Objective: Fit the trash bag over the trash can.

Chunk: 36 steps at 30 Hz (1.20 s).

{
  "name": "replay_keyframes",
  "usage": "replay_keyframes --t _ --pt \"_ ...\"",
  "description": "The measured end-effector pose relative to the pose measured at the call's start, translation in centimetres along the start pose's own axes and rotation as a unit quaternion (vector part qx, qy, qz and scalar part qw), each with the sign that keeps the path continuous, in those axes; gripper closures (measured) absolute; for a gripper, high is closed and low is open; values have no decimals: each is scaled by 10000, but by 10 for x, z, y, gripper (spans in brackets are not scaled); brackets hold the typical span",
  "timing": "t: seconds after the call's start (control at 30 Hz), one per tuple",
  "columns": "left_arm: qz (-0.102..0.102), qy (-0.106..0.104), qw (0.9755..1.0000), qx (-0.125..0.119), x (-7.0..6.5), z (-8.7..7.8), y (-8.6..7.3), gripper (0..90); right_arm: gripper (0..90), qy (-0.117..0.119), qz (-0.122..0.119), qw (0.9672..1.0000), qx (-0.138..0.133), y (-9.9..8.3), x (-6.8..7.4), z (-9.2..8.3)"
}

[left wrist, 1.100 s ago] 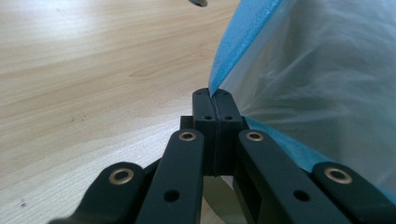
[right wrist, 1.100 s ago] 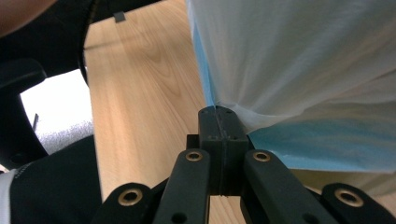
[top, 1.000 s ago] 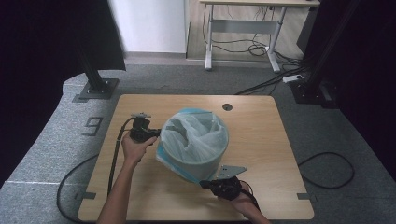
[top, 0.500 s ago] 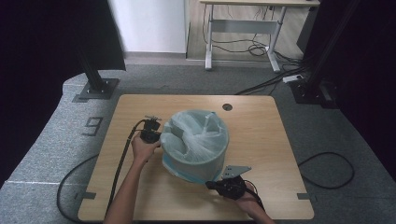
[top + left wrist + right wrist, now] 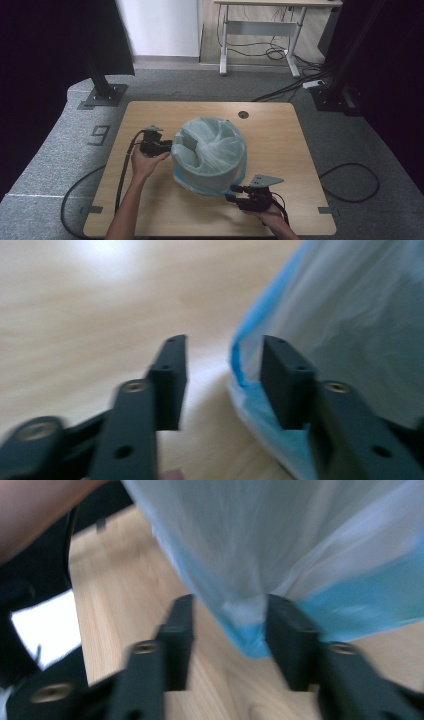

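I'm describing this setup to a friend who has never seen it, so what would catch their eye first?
First, the round bin in the middle of the wooden table, lined with a pale blue bag that spills over its rim. Next, the two black grippers flanking it: the left gripper against its left side, the right gripper at its near right edge, both with jaws just opened beside the bag's loose blue hem.

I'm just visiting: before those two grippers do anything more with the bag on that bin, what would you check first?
1. Bin upright on table: ok.
2. Left gripper jaws have just opened, bag hem beside one pad, not pinched: ok.
3. Right gripper jaws have just opened, bag corner between them, unpinched: ok.
4. Bag folded over the whole rim: cannot tell.
5. Cables away from the bin: ok.
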<state>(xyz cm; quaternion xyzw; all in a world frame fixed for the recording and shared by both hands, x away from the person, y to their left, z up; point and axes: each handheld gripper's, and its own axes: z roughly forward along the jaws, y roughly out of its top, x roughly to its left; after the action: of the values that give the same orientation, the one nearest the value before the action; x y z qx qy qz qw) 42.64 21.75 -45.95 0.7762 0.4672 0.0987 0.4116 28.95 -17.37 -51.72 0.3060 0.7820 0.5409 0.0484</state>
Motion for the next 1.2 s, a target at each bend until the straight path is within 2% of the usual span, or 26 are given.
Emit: replay_keyframes --t 0.07,0.1,0.17,0.27,0.4,0.53,0.67,0.77,0.9,1.07,1.2 --pt "-8 144 9997 -213 3 -15 -1 427 372 -106 -33 9997 -231 1 0 -10" --pt "-48 117 9994 -323 5 -23 -2 406 349 -174 -25 9993 -336 1 -1 -14" --pt "-80 -90 9988 -471 7 -40 -3 397 308 -299 30 9982 -525 1 -3 -23" --pt "24 -165 9973 -718 3 -63 -2 352 286 -390 103 9964 -752 2 -9 -34" --pt "333 -261 9946 -947 -18 -87 7 309 278 -619 171 9940 -891 3 -17 -45" --pt "742 -583 9914 -911 -51 -98 25 248 279 -711 317 9922 -976 1 -24 -51" --pt "1084 -705 9894 -658 -85 -94 47 209 283 -762 329 9917 -986 -1 -26 -52" --pt "1261 -760 9880 -474 -104 -85 62 198 288 -765 349 9917 -970 -2 -26 -52" --pt "1352 -876 9867 -205 -116 -67 79 198 296 -770 367 9921 -925 -4 -27 -52" --pt "1454 -925 9849 176 -128 -42 100 203 304 -779 421 9921 -885 -5 -29 -52" --pt "1569 -872 9828 431 -139 -23 115 214 309 -773 406 9924 -871 -5 -29 -53"
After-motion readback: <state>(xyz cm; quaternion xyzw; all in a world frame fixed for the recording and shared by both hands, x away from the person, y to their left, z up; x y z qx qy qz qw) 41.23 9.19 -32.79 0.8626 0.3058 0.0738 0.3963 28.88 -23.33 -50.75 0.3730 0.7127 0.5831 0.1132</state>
